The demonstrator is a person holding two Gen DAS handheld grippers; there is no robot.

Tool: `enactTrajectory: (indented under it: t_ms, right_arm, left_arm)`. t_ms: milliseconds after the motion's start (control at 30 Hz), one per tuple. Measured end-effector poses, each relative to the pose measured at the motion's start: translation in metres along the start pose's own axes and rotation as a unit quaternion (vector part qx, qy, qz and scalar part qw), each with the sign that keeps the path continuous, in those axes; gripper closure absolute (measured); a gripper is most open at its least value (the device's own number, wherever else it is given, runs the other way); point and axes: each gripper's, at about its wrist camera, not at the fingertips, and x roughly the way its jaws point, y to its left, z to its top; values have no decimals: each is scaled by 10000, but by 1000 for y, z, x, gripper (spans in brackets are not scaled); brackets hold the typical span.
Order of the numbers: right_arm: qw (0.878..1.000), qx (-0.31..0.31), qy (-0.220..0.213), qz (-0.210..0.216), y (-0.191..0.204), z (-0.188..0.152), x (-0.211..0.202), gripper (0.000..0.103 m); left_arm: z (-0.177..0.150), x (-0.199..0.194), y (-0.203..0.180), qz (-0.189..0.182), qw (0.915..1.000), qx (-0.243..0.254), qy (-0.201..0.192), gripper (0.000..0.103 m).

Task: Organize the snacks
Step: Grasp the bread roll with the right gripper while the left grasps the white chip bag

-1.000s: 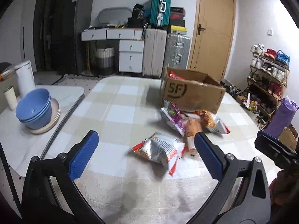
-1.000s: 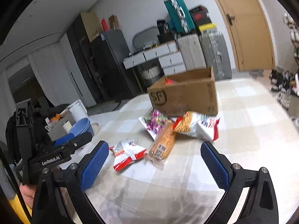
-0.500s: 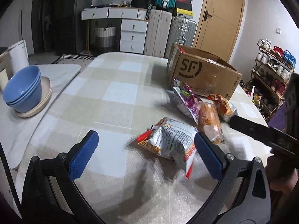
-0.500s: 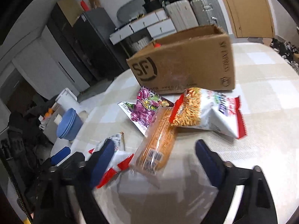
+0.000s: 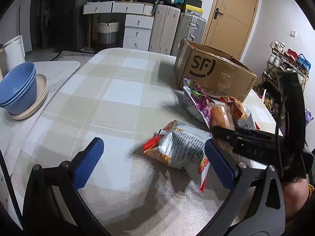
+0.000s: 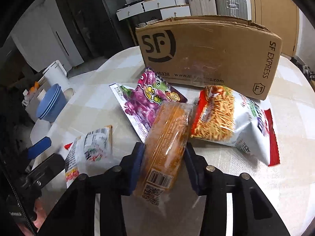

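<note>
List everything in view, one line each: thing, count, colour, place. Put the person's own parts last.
cardboard box: one, brown, far side of the table.
orange packet: one, clear wrap, between the right jaws, lying on the purple bag.
purple bag: one, in front of the box.
noodle-snack bags: two, silver and red; one right of the orange packet, one near the left gripper.
table: one, beige-and-white check cloth.
bowls: stacked, blue, on a beige plate, side counter.
suitcases: several, by the door.
shoe rack: one, far right.
left gripper: blue pads, open, empty.
right gripper: shut on the orange packet.
hand: holding the right gripper.
</note>
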Motion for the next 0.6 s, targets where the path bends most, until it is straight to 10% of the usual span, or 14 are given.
enactTrajectory:
  t_ms: [600]
  right_arm:
    - [9689, 443, -1436, 1967, -30, -61, -87, 64]
  left_arm:
    - [6, 3, -11, -121, 9996, 173, 162, 1]
